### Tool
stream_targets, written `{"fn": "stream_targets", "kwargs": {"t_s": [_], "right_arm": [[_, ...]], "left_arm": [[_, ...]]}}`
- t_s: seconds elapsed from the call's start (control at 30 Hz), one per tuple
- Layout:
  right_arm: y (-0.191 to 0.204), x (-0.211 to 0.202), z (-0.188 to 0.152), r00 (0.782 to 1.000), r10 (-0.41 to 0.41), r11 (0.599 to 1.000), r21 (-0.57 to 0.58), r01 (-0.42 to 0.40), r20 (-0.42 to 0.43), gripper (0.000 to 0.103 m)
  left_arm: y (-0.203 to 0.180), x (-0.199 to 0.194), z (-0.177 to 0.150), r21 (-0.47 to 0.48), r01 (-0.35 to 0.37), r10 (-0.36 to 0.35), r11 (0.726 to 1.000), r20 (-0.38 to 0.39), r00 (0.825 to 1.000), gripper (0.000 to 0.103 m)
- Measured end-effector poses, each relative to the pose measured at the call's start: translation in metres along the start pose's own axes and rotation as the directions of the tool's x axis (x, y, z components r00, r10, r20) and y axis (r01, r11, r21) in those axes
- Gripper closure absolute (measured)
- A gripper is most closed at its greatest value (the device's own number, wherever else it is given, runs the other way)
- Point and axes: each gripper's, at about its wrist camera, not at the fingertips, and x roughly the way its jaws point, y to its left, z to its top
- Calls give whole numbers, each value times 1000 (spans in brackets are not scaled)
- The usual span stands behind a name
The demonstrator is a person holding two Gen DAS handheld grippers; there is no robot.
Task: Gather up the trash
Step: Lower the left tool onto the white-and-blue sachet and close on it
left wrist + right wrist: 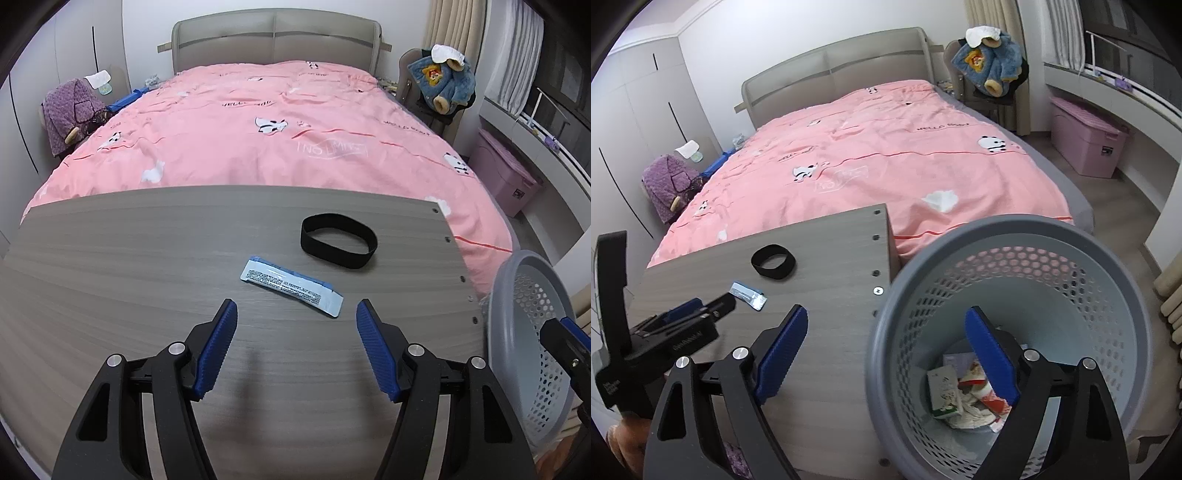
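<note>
A blue-and-white wrapper (291, 286) lies flat on the grey wooden table (110, 277), with a black elastic band (340, 240) standing in a loop beyond it. My left gripper (297, 310) hovers open just short of the wrapper, nothing between its pads. A grey perforated basket (997, 225) stands off the table's right edge with a small carton (945, 391) and crumpled wrappers in its bottom. My right gripper (886, 314) is open and empty, one finger over the table and the other over the basket's mouth. The wrapper (748, 295), the band (773, 262) and my left gripper (716, 306) also show in the right wrist view.
A bed with a pink quilt (258, 129) runs behind the table. A chair with a blue jacket (439, 81) and a pink storage box (502, 173) stand to the right, a purple garment (68, 114) to the left. The basket (532, 325) sits close to the table's right edge.
</note>
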Motion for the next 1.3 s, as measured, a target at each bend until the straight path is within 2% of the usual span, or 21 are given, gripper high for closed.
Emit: {"fn": "stream_targets", "kwargs": {"t_s": [0.17,0.4,0.6,0.8,0.93,1.3], "right_arm": [[2,9,3,1000,21,1000,11,-21,-15,12],[4,19,5,999,29,999,18,-28,-33,11],[4,26,7,998,28,999,23,-26,-50,11],[9,31,9,997,43,999,29,-41,-60,11],[18,32,11,997,49,999,11,-48,-57,11],[45,44,7,995,68,997,-19,-70,-75,11]], "left_arm": [[-2,15,3,-2,-13,13,1000,-19,1000,39],[-8,33,13,9,-39,40,999,-28,999,39],[-10,46,17,46,-98,100,994,-41,994,39],[-4,48,16,67,-127,131,990,-47,990,39],[9,44,12,59,-116,119,992,-58,991,38],[51,33,2,47,-144,147,988,-79,986,38]]}}
